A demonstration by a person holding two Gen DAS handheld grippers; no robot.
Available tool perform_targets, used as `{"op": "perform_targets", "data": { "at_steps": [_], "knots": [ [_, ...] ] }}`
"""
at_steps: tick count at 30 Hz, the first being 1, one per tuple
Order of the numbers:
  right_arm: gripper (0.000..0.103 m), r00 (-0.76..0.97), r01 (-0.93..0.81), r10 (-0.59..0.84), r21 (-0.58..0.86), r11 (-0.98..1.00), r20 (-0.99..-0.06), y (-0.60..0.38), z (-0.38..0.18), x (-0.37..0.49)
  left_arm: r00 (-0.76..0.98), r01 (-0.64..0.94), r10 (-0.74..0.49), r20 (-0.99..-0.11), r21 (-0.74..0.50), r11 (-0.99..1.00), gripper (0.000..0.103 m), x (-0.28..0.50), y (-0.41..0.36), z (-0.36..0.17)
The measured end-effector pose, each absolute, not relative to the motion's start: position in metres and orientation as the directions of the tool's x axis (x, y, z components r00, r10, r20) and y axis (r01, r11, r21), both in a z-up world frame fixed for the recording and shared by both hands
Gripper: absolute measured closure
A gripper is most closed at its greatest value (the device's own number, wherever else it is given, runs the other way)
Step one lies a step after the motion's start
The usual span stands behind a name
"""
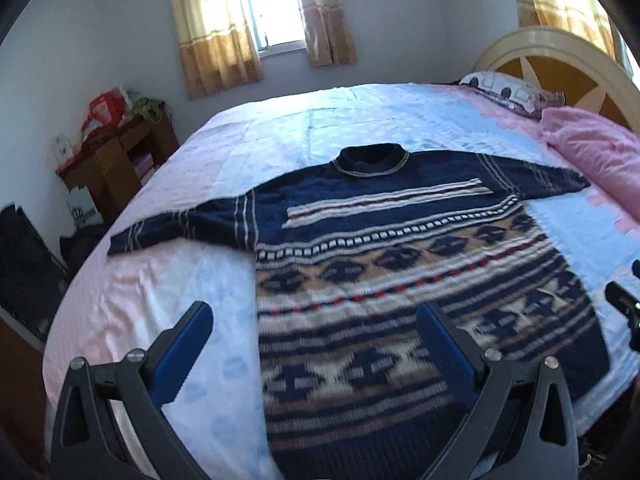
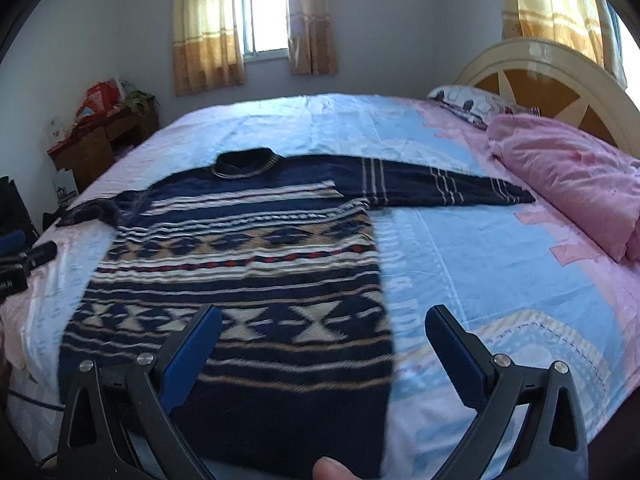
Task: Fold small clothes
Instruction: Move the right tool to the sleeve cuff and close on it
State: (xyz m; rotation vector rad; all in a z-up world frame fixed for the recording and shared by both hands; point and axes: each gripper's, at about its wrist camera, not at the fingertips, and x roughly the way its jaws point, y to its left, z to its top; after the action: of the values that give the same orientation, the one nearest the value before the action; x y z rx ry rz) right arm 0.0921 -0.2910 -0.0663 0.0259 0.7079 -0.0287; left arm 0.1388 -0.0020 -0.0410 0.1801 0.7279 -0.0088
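Observation:
A navy patterned sweater [image 1: 400,264] lies flat, front up, on the bed with both sleeves spread out and its collar pointing away from me. It also shows in the right wrist view [image 2: 248,264]. My left gripper [image 1: 316,316] is open and empty, hovering above the sweater's lower left edge near the hem. My right gripper [image 2: 324,320] is open and empty above the sweater's lower right edge. The tip of the right gripper shows at the right edge of the left wrist view [image 1: 624,304], and the left gripper shows at the left edge of the right wrist view [image 2: 28,260].
The bed sheet [image 2: 460,248] is pink and light blue. A pink quilt [image 2: 572,176] and a pillow [image 2: 468,106] lie by the headboard [image 2: 560,80] on the right. A wooden cabinet [image 1: 108,160] with clutter stands left of the bed. A window with curtains [image 1: 272,12] is behind.

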Motion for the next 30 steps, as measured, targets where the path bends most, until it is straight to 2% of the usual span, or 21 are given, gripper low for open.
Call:
{"op": "perform_targets", "data": {
  "at_steps": [3, 8, 20, 22, 24, 26, 29, 30],
  "knots": [
    [0.001, 0.751, 0.053, -0.037, 0.004, 0.999, -0.659, -0.314, -0.079, 0.115, 0.725, 0.117, 0.025, -0.689, 0.158, 0.980, 0.000, 0.170, -0.008, -0.051],
    [0.001, 0.700, 0.134, -0.063, 0.045, 0.990, -0.712, -0.370, -0.100, 0.153, 0.750, 0.121, 0.058, -0.659, 0.224, 0.967, 0.000, 0.221, -0.016, -0.071],
    [0.003, 0.672, 0.363, -0.173, 0.115, 0.925, -0.720, -0.518, -0.103, 0.240, 0.752, -0.032, 0.177, -0.634, 0.234, 0.972, 0.000, 0.318, 0.001, -0.107],
    [0.009, 0.660, 0.412, -0.188, 0.141, 0.900, -0.728, -0.548, -0.109, 0.253, 0.736, -0.066, 0.195, -0.648, 0.218, 0.974, 0.000, 0.333, 0.009, -0.115],
    [0.021, 0.639, 0.454, -0.183, 0.174, 0.874, -0.748, -0.574, -0.115, 0.265, 0.715, -0.097, 0.205, -0.668, 0.195, 0.976, 0.000, 0.345, 0.018, -0.123],
    [0.029, 0.619, 0.506, -0.185, 0.208, 0.837, -0.763, -0.604, -0.124, 0.278, 0.694, -0.126, 0.218, -0.686, 0.183, 0.975, 0.000, 0.352, 0.024, -0.131],
    [0.033, 0.616, 0.547, -0.224, 0.206, 0.812, -0.755, -0.634, -0.127, 0.294, 0.670, -0.152, 0.228, -0.707, 0.170, 0.974, 0.000, 0.361, 0.029, -0.140],
    [0.037, 0.622, 0.555, -0.221, 0.224, 0.801, -0.752, -0.645, -0.127, 0.300, 0.662, -0.156, 0.231, -0.713, 0.170, 0.973, 0.000, 0.363, 0.029, -0.142]
  ]
}}
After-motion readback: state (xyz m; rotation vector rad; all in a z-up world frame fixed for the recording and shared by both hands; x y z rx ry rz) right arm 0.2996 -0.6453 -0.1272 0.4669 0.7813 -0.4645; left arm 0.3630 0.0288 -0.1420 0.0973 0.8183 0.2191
